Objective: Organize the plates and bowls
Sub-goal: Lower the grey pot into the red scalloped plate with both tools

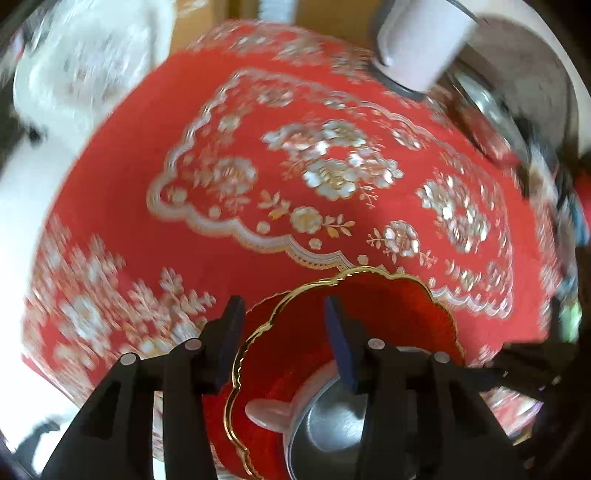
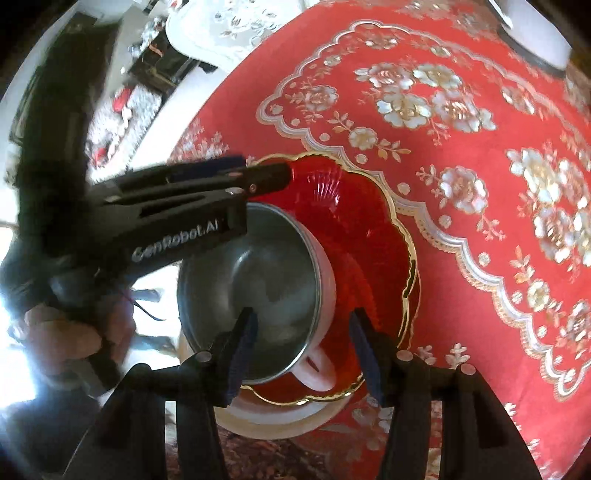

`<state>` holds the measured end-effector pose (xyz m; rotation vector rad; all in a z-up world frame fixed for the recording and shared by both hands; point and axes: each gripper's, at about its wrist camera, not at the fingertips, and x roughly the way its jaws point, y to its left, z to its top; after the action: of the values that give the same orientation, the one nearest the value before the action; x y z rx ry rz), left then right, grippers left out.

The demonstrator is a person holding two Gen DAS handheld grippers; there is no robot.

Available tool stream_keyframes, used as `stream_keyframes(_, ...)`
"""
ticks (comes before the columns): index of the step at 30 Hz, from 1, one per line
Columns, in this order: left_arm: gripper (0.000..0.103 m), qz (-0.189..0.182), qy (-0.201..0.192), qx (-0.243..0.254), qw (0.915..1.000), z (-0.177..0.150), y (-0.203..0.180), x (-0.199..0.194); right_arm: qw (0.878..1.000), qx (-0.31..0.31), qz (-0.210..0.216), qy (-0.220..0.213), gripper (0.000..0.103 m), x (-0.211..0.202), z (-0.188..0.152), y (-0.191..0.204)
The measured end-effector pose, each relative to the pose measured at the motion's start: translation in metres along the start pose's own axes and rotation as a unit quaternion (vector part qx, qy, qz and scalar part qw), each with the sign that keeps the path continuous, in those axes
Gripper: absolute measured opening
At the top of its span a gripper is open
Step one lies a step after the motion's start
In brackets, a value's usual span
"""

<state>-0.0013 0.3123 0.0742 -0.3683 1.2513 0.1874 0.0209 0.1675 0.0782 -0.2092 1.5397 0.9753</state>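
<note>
Left hand-held gripper point(image 2: 258, 173) beside steel bowl point(image 2: 251, 291)

Red tablecloth with silver-and-gold floral pattern point(image 2: 461, 155) covers the table. White cylindrical container with dark base point(image 1: 421, 48) stands near the far edge. White floral-patterned chair point(image 2: 218, 26) beyond the far-left edge.

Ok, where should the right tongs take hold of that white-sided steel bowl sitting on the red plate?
I'd take the white-sided steel bowl by its thin rim wall beside the white tab handle, from above, one finger inside, one outside. It sits upright, mouth open, on the gold-rimmed red glass plate, with the open right tongs above that near edge.
</note>
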Motion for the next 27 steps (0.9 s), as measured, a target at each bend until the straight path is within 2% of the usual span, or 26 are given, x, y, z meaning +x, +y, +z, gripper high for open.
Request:
stream_keyframes(1,0.043,-0.013,0.004,-0.016,0.9998,0.000,0.006,0.002,1.000,0.002,-0.001,-0.003,0.054,-0.002,0.001,-0.001)
stream_keyframes(2,0.043,-0.012,0.004,-0.022,0.9997,0.000,0.009,0.003,1.000,0.000,-0.005,-0.005,0.054,-0.003,0.001,0.000)
stream_keyframes(8,0.043,-0.012,-0.027,-0.017,0.9994,0.000,0.007,-0.011,1.000,-0.003,0.003,-0.012,0.054,-0.009,0.000,0.002)
stream_keyframes(27,0.043,-0.013,-0.035,-0.020,0.9991,0.003,0.007,-0.012,1.000,-0.001,0.005,-0.006,0.055,0.001,0.001,0.003)
